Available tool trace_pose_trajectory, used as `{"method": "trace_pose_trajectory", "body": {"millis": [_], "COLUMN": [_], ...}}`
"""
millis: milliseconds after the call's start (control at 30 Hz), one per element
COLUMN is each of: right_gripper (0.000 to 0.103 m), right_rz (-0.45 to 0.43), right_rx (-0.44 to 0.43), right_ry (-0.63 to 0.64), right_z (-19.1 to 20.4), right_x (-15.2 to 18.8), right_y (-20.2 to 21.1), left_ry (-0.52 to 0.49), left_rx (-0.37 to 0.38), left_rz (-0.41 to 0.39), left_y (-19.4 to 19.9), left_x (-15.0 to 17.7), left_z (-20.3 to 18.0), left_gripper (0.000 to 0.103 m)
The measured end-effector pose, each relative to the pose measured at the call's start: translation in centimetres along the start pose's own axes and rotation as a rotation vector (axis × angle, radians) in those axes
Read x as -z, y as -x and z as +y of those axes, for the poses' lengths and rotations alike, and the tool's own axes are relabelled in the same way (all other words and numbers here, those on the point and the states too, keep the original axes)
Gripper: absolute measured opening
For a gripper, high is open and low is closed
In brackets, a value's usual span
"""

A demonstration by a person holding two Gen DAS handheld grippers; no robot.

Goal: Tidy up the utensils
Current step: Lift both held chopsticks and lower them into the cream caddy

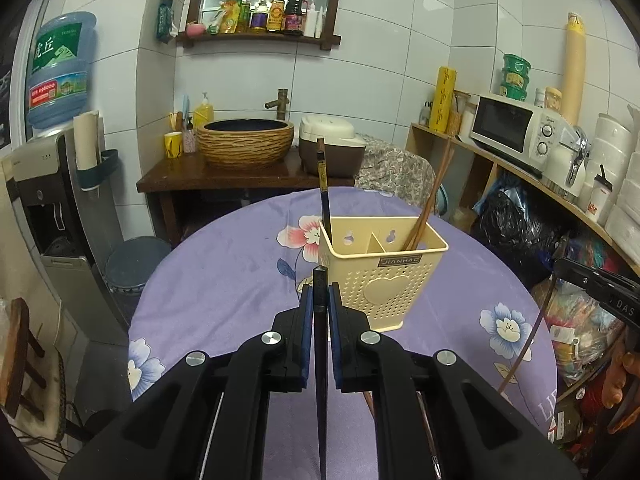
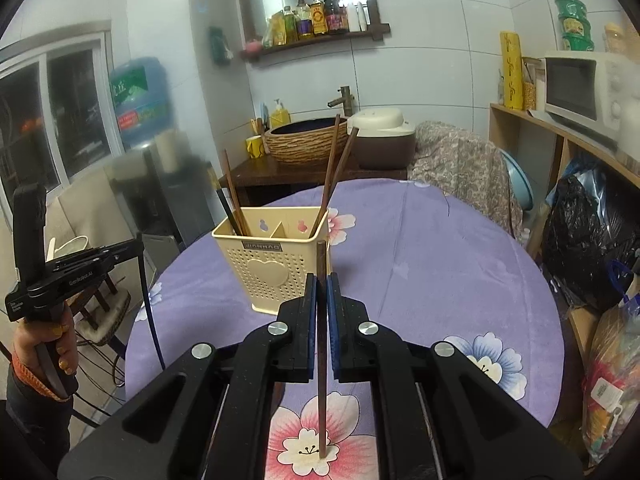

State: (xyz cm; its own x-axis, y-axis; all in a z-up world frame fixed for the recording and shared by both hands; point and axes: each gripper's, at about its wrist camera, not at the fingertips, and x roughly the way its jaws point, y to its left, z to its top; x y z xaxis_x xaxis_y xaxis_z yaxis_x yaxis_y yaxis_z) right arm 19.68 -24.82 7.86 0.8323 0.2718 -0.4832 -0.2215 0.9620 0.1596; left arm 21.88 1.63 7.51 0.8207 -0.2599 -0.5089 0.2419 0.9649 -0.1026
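**A chopstick pinched in each gripper, holder just ahead**

The dark chopstick runs straight down the gap between the blue pads of the left gripper, its blunt top poking up just above the fingertips and its thin end trailing down toward the camera. The jaws are closed on it, pads pressing both sides. In the right wrist view a brown chopstick sits the same way in the right gripper: jaws drawn in tight against it, top end standing above the fingertips, lower tip near the pink flower printed on the cloth.

Just beyond both grippers stands the cream utensil holder, upright, split by a divider into two compartments. The left compartment holds a black chopstick and a brown one leaning together; the right compartment holds two brown chopsticks leaning to the right.

The holder rests on a round table covered in a purple flowered cloth. Behind the table are a basin, a rice cooker and, on a shelf to the right, a microwave.
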Motion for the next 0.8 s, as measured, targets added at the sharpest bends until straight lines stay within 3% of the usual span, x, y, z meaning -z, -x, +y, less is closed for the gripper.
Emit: {"method": "trace_pose_trajectory", "body": {"millis": [533, 800], "right_gripper": [0.006, 0.006], "right_rz": [-0.027, -0.101], "right_rx": [-0.022, -0.029], "right_ry": [0.017, 0.044], "right_z": [0.4, 1.5], "right_x": [-2.0, -8.8], "right_y": [0.7, 1.5], "left_ry": [0.007, -0.014], "left_rx": [0.027, 0.047], "left_rz": [-0.015, -0.072], "left_y": [1.0, 2.9], "left_x": [-1.2, -7.1], "left_z": [0.8, 0.3], "left_gripper": [0.009, 0.009]}}
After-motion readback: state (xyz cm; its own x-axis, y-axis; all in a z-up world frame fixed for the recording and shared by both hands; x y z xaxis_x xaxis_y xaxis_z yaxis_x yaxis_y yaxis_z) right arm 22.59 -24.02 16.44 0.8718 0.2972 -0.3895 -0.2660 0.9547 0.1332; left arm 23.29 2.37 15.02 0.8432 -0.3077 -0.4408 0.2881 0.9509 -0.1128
